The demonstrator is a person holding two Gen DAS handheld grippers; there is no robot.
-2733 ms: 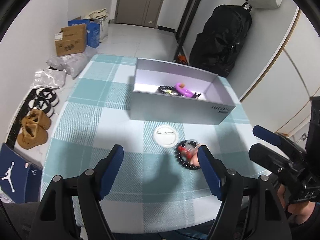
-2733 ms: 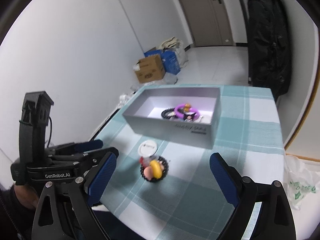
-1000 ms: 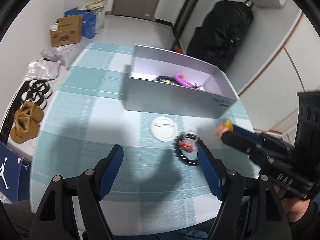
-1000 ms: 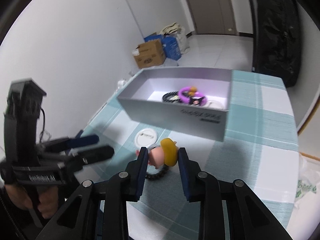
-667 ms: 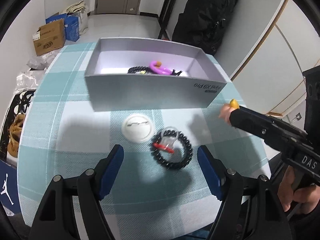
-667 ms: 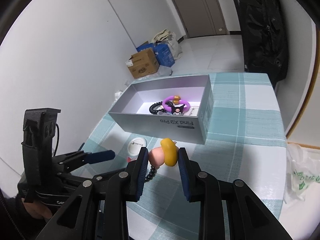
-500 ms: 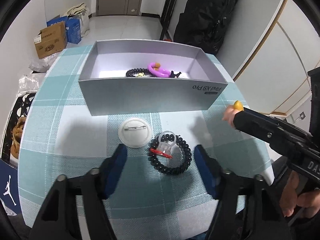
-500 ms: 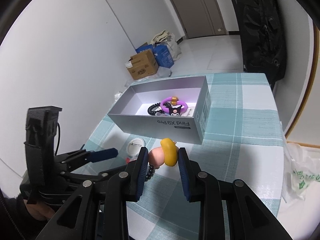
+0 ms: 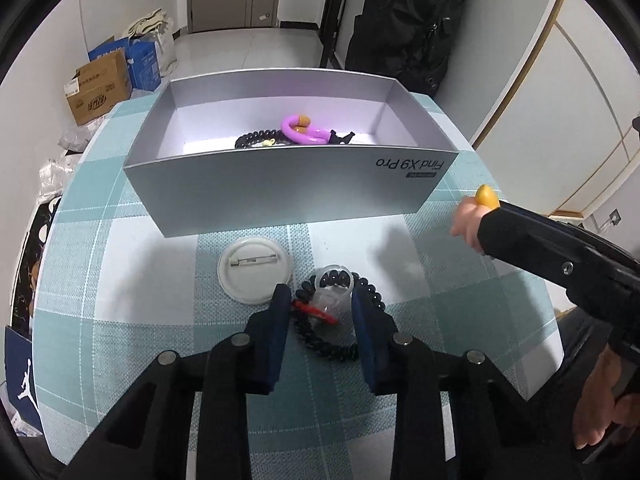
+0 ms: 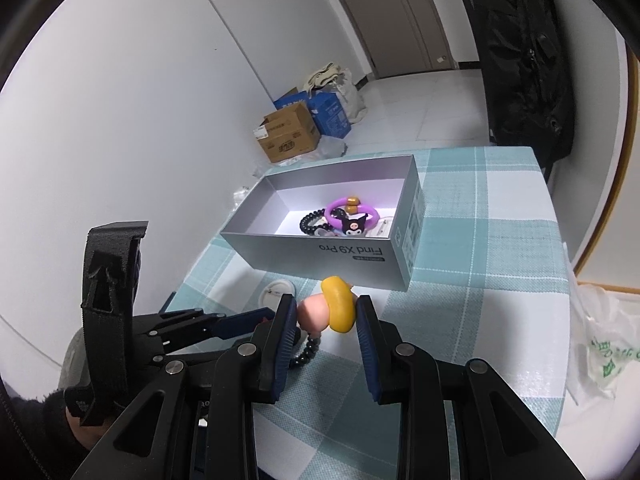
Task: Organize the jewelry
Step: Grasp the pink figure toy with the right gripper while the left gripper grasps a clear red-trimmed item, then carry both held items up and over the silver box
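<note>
Two items lie on the checked tablecloth: a black bead bracelet (image 9: 332,350) and, inside its loop, a clear plastic piece with a red part (image 9: 326,304). My left gripper (image 9: 320,300) points down over it. Its jaws are closing, and the pads touch the piece on both sides. My right gripper (image 10: 326,312) is shut on a pink and yellow charm (image 10: 332,310), held above the table in front of the grey box (image 10: 320,248). The charm (image 9: 476,216) also shows at the right of the left wrist view. A purple ring (image 9: 300,130) and black beads lie in the box (image 9: 280,196).
A white pin badge (image 9: 254,270) lies face down just left of the bracelet. Beyond the table are cardboard boxes (image 10: 286,136) on the floor, a black bag (image 9: 412,24) by the wall, and a plastic bag (image 10: 596,340) at the right edge.
My left gripper's fingers have come together from wide apart to either side of the clear piece, and it has moved closer to the bracelet. The right gripper holds the charm as before.
</note>
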